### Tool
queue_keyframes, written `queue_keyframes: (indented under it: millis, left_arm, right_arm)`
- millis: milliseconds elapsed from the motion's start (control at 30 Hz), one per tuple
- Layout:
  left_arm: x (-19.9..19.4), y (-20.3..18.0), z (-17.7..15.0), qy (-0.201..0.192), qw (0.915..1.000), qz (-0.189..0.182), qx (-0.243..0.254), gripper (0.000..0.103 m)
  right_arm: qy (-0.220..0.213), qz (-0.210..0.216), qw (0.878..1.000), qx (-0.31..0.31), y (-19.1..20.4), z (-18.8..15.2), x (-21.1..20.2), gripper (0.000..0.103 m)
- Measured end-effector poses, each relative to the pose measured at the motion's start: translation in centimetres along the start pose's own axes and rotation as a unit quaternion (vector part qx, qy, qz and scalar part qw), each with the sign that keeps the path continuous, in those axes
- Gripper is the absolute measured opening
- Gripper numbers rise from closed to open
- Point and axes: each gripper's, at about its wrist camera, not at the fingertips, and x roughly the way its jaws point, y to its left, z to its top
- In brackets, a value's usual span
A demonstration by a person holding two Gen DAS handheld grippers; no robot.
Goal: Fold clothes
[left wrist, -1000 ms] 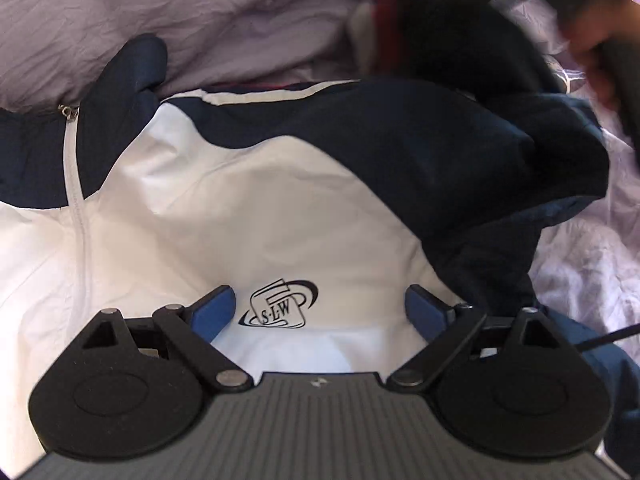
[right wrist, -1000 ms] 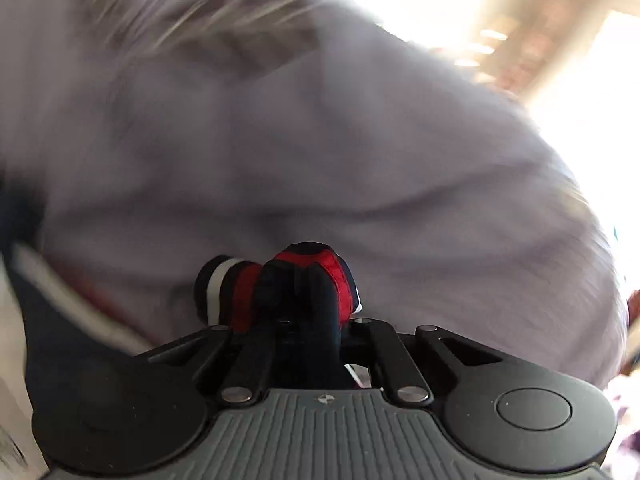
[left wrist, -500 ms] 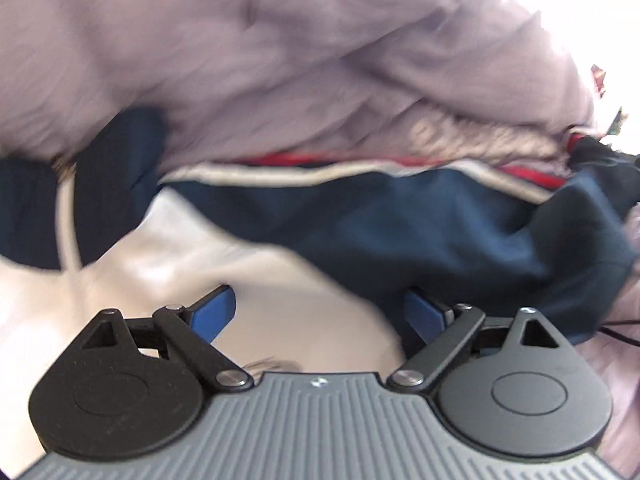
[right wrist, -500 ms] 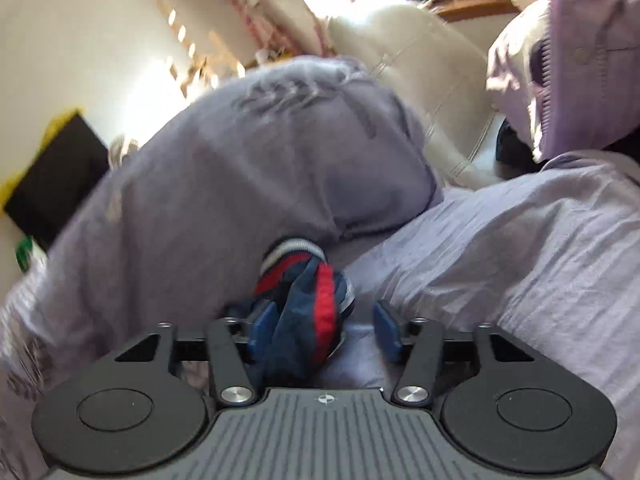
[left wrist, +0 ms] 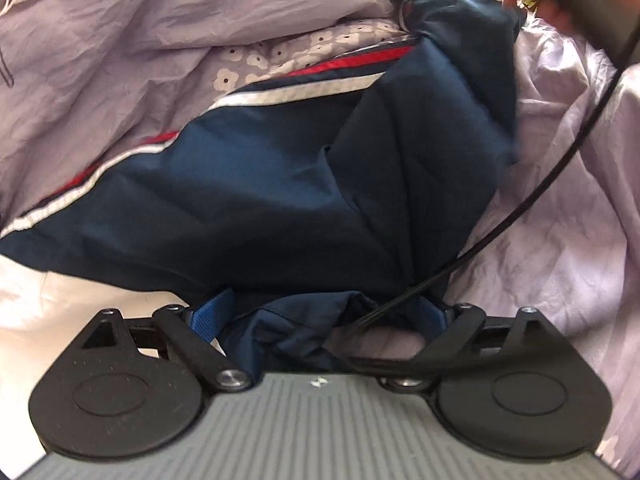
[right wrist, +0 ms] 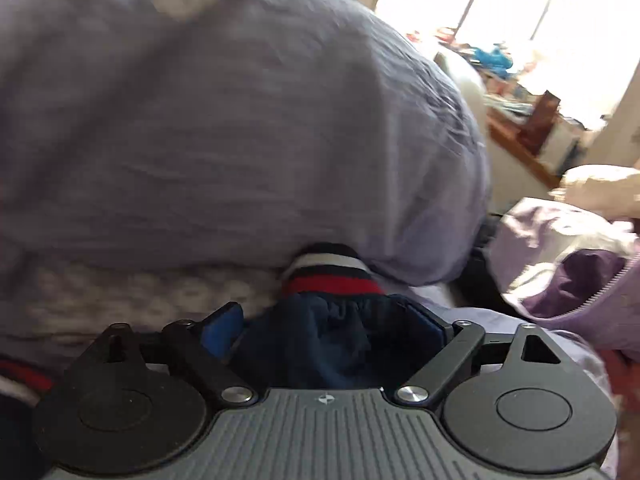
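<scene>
Left wrist camera sits right behind the left gripper [left wrist: 320,316], angled down at the bed, very close to the navy jacket [left wrist: 260,192] that fills mid-frame; lilac bedsheet [left wrist: 560,208] at right, crumpled duvet [left wrist: 160,20] on top. Right wrist camera sits behind the right gripper [right wrist: 324,328], tilted less steeply, close on the striped cuff [right wrist: 332,272] and duvet bulge [right wrist: 220,140], bright window [right wrist: 500,0] beyond. Shared: same jacket sleeve and duvet; the person's right hand [left wrist: 556,4] appears top right in the left view.
</scene>
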Motion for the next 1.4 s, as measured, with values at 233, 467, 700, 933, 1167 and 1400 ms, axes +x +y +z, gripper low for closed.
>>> queue_keyframes:
  millis: [233, 467, 700, 933, 1167, 1400]
  left_arm:
    - [-0.9, 0.9, 0.2, 0.002, 0.9996, -0.012, -0.024, 0.094]
    - [-1.4, 2.2, 0.0, 0.007, 0.9985, -0.028, -0.048, 0.094]
    - [-2.5, 2.3, -0.7, 0.011, 0.9980, -0.025, -0.056, 0.093]
    - [-7.3, 4.9, -3.3, 0.014, 0.9905, -0.034, -0.132, 0.093]
    - [-16.3, 7.3, -10.3, 0.009, 0.9881, 0.087, -0.127, 0.093]
    - [-26.9, 11.1, -18.5, 0.013, 0.9711, 0.156, -0.180, 0.093]
  right_arm:
    - [-0.120, 0.231, 0.947, 0.187, -8.8, -0.4, -3.7, 0.023]
    - [-0.126, 0.267, 0.922, 0.249, -19.8, -4.8, -5.3, 0.030]
    - [0.004, 0.043, 0.971, 0.237, -23.6, -10.4, -5.4, 0.076]
    - [-0.142, 0.132, 0.977, 0.092, -15.5, -8.5, -12.6, 0.081]
    - [-0.028, 0.288, 0.946, -0.144, 0.8, -14.5, -14.4, 0.064]
    - [0.080, 0.546, 0.807, -0.212, -5.0, -18.8, -20.5, 0.088]
